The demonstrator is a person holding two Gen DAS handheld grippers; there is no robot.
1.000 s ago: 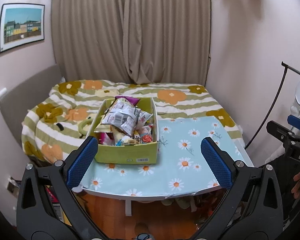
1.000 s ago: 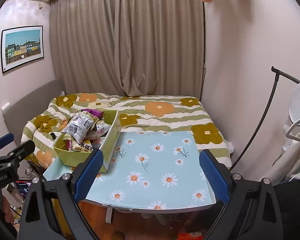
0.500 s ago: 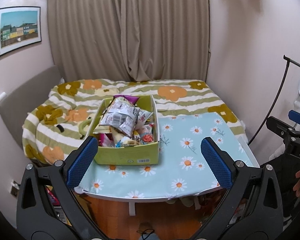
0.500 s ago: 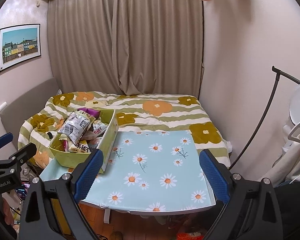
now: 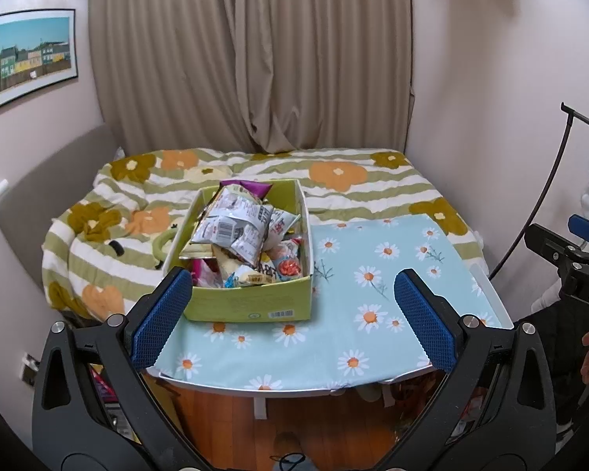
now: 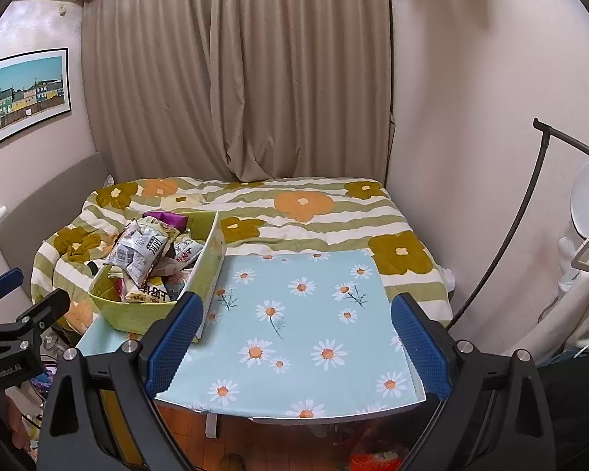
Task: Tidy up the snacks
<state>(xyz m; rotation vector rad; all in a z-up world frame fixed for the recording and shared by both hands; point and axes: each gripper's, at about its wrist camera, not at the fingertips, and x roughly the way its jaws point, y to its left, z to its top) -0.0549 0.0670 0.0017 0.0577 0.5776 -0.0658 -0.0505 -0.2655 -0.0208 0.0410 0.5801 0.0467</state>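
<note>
While both views look down over the small table, I note my left gripper (image 5: pixel 290 314) with its blue textured pads (image 5: pixel 159 320) spread wide apart and nothing between them; it hangs short of the table's near edge, lower centre of the left wrist view. My right gripper (image 6: pixel 292 337) reads the same in its own view: jaws wide apart, empty, lower centre of frame, clear of everything on the table.

Task items: a heap of crinkled snack packets (image 5: pixel 239 231), silver-grey, purple, pink and red foil, sits in a lime-green rectangular cardboard box (image 5: pixel 251 306). The box stands on the left part of a white table covered with a pale blue daisy-print cloth (image 5: pixel 373 314). In the left wrist view it is centre frame, slightly left, just beyond the left pad. In the right wrist view the box (image 6: pixel 133 314) is at middle left, its long white-lined side wall facing the bare cloth (image 6: pixel 314 314), and the packets (image 6: pixel 145 251) pile above the rim.

Right half of the cloth carries nothing. Behind the table lies a bed with a green-striped quilt with orange and brown flowers (image 5: pixel 333 180); beige curtains (image 5: pixel 251 59) fill the upper centre, and a framed picture of coloured houses (image 5: pixel 33 57) hangs upper left.
</note>
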